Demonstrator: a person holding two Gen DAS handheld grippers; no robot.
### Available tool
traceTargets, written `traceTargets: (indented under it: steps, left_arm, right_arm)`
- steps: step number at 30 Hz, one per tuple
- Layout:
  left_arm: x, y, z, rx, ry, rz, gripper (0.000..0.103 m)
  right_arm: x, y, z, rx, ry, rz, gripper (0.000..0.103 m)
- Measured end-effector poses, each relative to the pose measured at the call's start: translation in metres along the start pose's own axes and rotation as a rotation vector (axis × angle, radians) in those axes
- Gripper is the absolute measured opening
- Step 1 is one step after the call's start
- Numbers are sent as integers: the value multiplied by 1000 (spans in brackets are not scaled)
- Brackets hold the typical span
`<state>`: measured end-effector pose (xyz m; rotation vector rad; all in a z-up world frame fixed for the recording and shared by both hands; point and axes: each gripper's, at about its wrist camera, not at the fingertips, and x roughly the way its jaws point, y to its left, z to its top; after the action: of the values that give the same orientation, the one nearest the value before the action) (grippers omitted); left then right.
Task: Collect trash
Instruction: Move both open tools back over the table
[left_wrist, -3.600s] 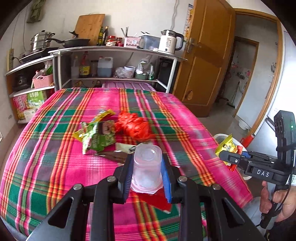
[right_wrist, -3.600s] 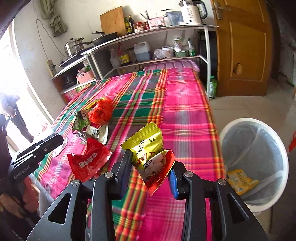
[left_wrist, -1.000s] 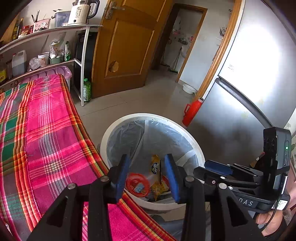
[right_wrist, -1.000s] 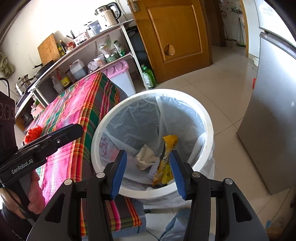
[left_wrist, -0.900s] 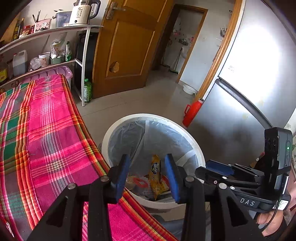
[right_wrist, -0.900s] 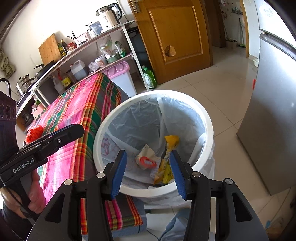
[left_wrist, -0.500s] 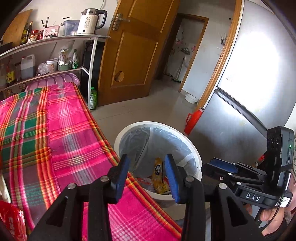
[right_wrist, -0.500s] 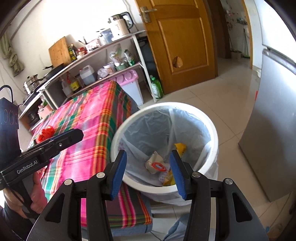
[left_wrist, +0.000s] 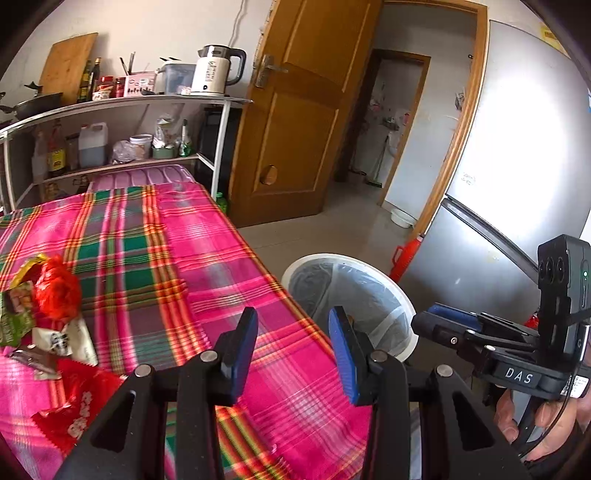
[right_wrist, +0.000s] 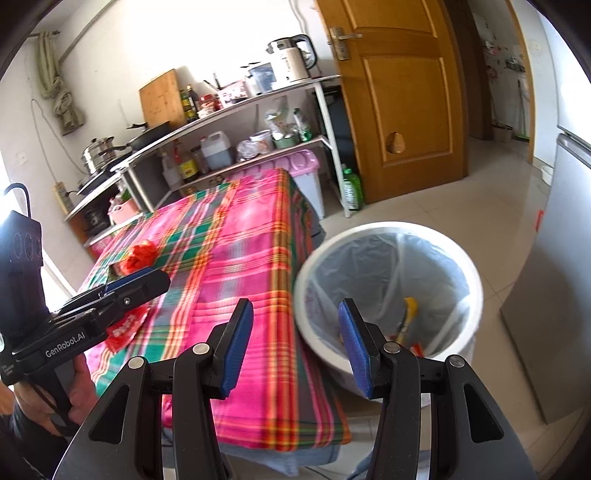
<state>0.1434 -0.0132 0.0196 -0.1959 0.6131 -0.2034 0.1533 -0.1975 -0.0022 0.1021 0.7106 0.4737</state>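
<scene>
Change vs 3.6 s back: left gripper (left_wrist: 291, 334) was clamped on a clear plastic cup, right gripper (right_wrist: 293, 334) on a yellow snack packet; both are empty now. A second ago both hung right over the bin (right_wrist: 469, 266), now both views have swung back toward the table (left_wrist: 221, 266), bin off to the right of each frame

Left gripper: blue pads (left_wrist: 242, 341) parted about halfway, nothing between them, touching nothing, over the plaid cloth near the table edge beside the bin

Right gripper: pads parted a bit wider, also empty, no contact; left pad over the table corner, right pad over the near rim of the bin

Bin: white, clear liner, standing on the floor just beside the table's right edge. Yellow packet (right_wrist: 408, 314) visible inside, upright against the liner, something red beside it low down; the rest is hidden by the gripper

Trash on the table, all well away from the bin on the far-left side: red plastic bag (left_wrist: 55, 291), green wrapper (left_wrist: 13, 317), white wrapper (left_wrist: 62, 341), red wrapper (left_wrist: 79, 404) nearest the left gripper
</scene>
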Motion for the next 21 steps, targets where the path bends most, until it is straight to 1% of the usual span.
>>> traceTargets:
  steps: [5,14,21]
  left_arm:
    - [-16,12,-8,-9,-17,35,42]
    - [-42,42,-21,-48,-40,92,42]
    - [-59,74,-34,-89,-48,162,42]
  right_arm:
    - [4,22,-4,-55,15,32,49]
    - [14,52,-6,-107,41,78,49]
    - [23,70,-8,-135,69,115,49]
